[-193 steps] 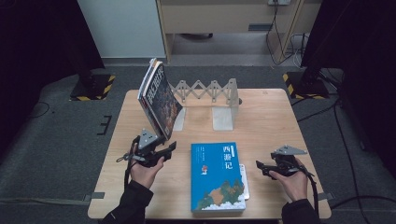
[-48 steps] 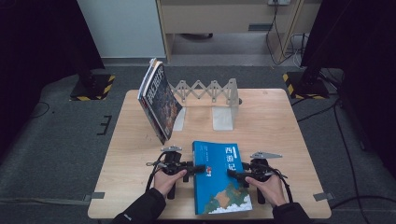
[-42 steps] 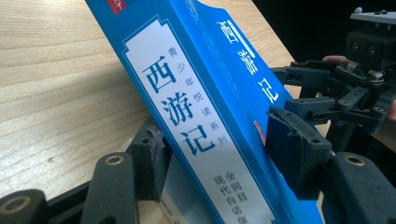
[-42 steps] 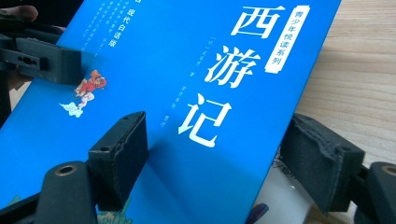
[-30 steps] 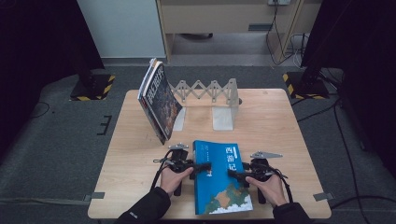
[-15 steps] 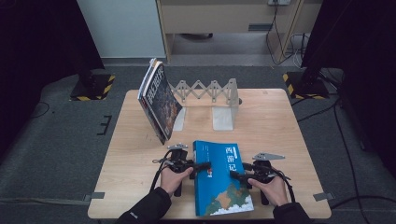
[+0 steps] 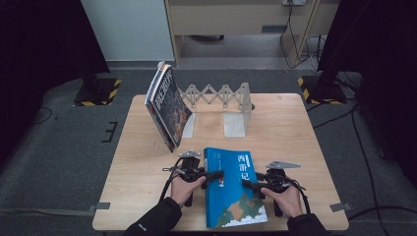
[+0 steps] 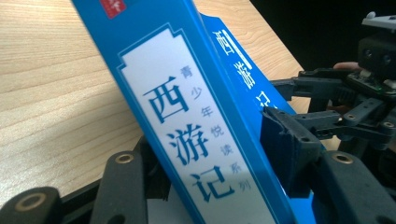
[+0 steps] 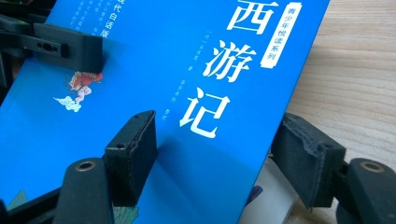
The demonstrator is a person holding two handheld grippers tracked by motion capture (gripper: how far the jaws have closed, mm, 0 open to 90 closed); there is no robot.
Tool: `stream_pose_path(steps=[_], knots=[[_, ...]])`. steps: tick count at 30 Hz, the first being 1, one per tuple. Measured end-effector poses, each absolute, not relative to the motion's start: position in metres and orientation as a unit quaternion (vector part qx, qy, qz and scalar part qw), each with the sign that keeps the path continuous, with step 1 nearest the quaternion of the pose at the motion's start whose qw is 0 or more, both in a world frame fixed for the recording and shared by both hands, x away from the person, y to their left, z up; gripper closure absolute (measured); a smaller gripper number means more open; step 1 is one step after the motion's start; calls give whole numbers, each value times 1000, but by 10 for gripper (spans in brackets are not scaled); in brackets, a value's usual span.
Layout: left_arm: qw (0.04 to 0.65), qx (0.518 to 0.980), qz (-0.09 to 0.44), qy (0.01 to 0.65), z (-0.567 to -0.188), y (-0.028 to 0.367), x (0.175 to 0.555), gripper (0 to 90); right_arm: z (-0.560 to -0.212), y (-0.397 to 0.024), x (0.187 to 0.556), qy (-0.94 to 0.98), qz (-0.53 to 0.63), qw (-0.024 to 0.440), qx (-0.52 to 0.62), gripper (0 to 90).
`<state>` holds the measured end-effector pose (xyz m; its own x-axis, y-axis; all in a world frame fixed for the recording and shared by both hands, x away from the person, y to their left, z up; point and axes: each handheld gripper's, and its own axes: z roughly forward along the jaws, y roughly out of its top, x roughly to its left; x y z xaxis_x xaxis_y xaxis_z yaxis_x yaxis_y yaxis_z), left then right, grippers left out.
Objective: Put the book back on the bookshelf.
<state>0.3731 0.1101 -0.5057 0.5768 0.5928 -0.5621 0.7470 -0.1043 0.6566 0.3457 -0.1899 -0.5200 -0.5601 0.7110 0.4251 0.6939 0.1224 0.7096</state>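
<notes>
- The blue book [image 7: 232,189] lies on the wooden counter [image 7: 305,142], between the two grippers, with its spine edge lifted a little from the surface.
- The left gripper [image 7: 212,176] comes to the book from its spine side. In the left gripper view the spine [image 8: 196,135] stands between the two jaws: one jaw is under the book, the other one is on the cover side.
- These jaws have just been closing a little, and they seem to pinch the book at the spine, although the contact under the book is hidden.
- The right gripper [image 7: 247,184] comes from the opposite side, at the page edge. In the right gripper view one jaw rests on top of the blue cover [image 9: 187,93], and the other jaw is beside the page edge, apart from it.
- These jaws have just been closing, with the book's edge between them, but they are half spread and not pressing yet.
- Beyond the jaws, a dark book [image 7: 167,105] leans tilted on a folding metal book rack [image 7: 221,96].
</notes>
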Motion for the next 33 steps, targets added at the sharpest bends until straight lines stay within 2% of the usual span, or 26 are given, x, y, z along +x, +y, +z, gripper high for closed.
stream_pose_path(steps=[20, 21, 24, 33], knots=[[466, 752, -98, 456, -505, 105, 382, 424, -520, -187, 347, 751, 467, 10, 467, 317], [465, 751, -101, 458, -506, 105, 383, 424, -520, -187, 347, 751, 467, 10, 467, 317], [473, 735, -103, 475, -508, 104, 383, 348, -521, -187, 347, 750, 468, 11, 467, 312], [482, 727, -94, 480, -511, 103, 382, 356, -521, -186, 347, 751, 468, 13, 466, 312]])
